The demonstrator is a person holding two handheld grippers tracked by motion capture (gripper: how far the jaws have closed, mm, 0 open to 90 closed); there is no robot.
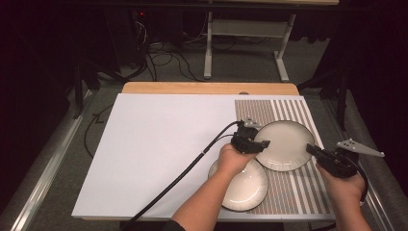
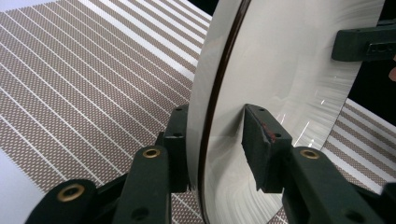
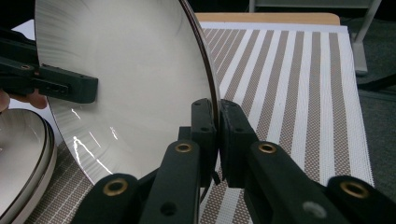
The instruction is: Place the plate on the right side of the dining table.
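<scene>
A cream plate with a dark rim [image 1: 285, 144] [image 2: 280, 56] [image 3: 130, 56] is over the brown striped placemat [image 1: 288, 192], and its near-left edge overlaps a second cream plate [image 1: 243, 187] [image 3: 18, 154]. My right gripper [image 1: 310, 149] [image 3: 218, 126] is shut on the first plate's right rim. My left gripper [image 1: 262, 143] [image 2: 212, 140] straddles the left rim. One of its pads lies against the underside, while the other stands off the inner face with a visible gap. I cannot tell whether the held plate rests on the lower one.
The placemat covers the right part of a white table cover [image 1: 159, 149], which has a wooden edge [image 1: 207, 88] at the back. The left gripper's cable [image 1: 192, 163] trails across the cover toward the front. Behind the table are a metal frame [image 1: 208, 48] and floor cables.
</scene>
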